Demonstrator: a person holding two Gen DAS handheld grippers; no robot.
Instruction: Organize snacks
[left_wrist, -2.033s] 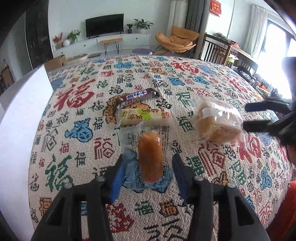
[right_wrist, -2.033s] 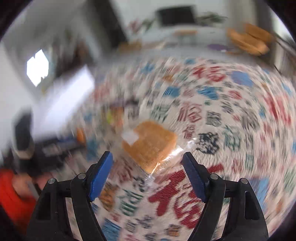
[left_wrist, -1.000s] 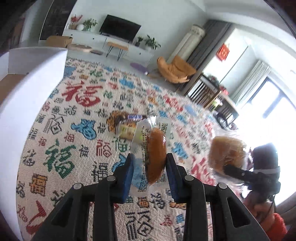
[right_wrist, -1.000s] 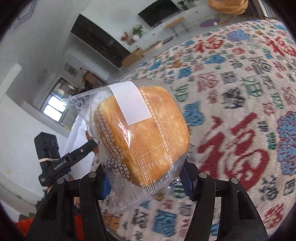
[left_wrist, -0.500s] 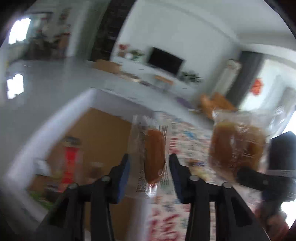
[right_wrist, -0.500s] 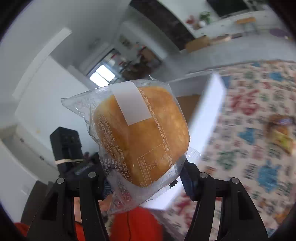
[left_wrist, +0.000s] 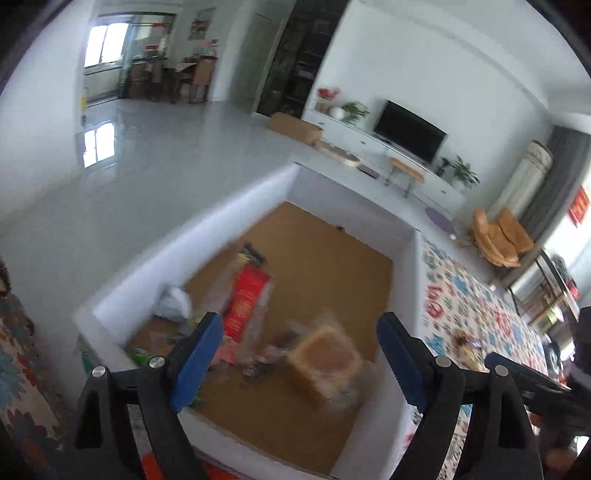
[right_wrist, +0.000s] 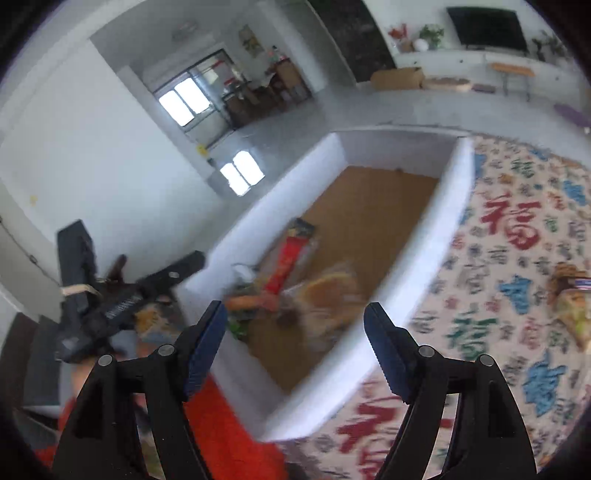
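Note:
A white box (left_wrist: 258, 192) with a brown floor sits at the table's left edge, also in the right wrist view (right_wrist: 436, 218). My left gripper (left_wrist: 299, 354) is open and empty above it. My right gripper (right_wrist: 293, 339) is open and empty over the box's near end. The wrapped square cake (left_wrist: 325, 360) lies blurred inside the box, also in the right wrist view (right_wrist: 328, 291). The orange bun (right_wrist: 242, 303) lies beside it among other packets. A red packet (left_wrist: 245, 301) lies in the box.
The patterned tablecloth (right_wrist: 517, 240) lies right of the box, with two or three wrapped snacks (right_wrist: 572, 295) on it. Grey floor and a TV unit (left_wrist: 406, 136) lie beyond. The left gripper's body (right_wrist: 122, 299) shows at the left of the right wrist view.
Both grippers have opened over the box. The orange bun and the square cake have dropped from them into the box.

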